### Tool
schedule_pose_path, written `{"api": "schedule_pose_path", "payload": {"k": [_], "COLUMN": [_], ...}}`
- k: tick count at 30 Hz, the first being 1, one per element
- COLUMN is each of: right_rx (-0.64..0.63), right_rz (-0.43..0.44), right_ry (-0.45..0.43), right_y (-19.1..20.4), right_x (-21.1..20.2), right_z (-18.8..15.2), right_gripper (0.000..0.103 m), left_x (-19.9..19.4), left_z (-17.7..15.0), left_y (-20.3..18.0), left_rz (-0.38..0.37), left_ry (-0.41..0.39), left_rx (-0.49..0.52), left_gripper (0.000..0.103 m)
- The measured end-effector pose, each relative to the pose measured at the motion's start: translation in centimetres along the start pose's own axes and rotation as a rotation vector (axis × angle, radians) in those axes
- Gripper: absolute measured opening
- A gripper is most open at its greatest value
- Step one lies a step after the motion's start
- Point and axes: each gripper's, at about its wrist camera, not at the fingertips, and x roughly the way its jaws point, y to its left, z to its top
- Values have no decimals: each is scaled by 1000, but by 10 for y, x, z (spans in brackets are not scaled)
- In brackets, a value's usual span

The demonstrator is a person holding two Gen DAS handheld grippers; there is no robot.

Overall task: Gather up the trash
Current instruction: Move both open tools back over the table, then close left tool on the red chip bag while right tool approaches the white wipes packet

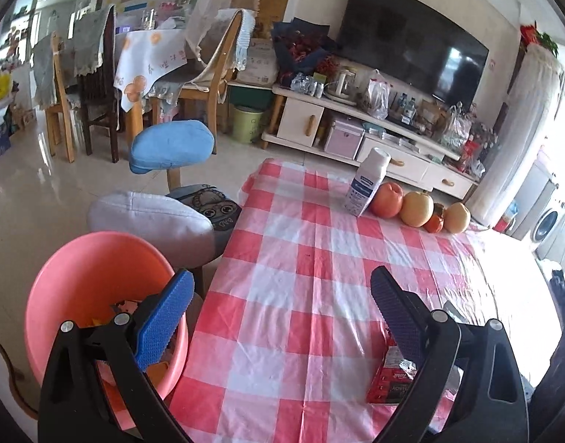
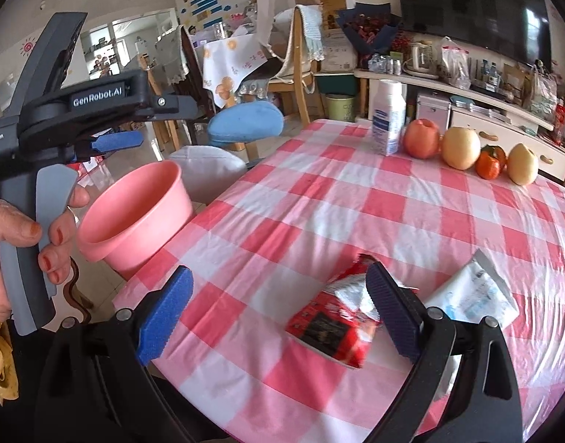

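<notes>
Red wrapper (image 2: 337,323), white packet (image 2: 474,295), pink basin (image 2: 134,217), four fruits; both grippers' jaws spread.

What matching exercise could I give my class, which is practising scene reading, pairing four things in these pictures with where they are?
Column one:
1. pink basin
2. red snack wrapper
3. white bottle
4. white packet

Column two:
A. standing upright at the far end of the table, beside the fruit
B. lying flat on the checked cloth, between the right hand-held gripper's open fingers
C. off the table's left edge, below the left hand-held gripper
D. lying on the cloth, to the right of the red wrapper

Pairs: 1-C, 2-B, 3-A, 4-D
</notes>
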Motion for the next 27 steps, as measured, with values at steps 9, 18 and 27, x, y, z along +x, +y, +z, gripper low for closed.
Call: {"api": "schedule_pose_path", "payload": {"k": [9,18,27], "right_rx": [41,170,326], "right_rz": [-18,-8,-93], "right_ry": [-27,-48,-23], "right_y": [-34,-84,-152], "right_x": [-29,-56,-69], "right_z": [-2,-3,-19], "right_gripper": [95,95,95], "left_x": [8,15,43], "left_z": [-3,-17,-54], "left_y": [-38,-85,-128], "left_rz": [-54,-131,-161], "left_ry": [24,74,243], "left_rx": [74,212,410], "left_gripper": [95,95,95]}}
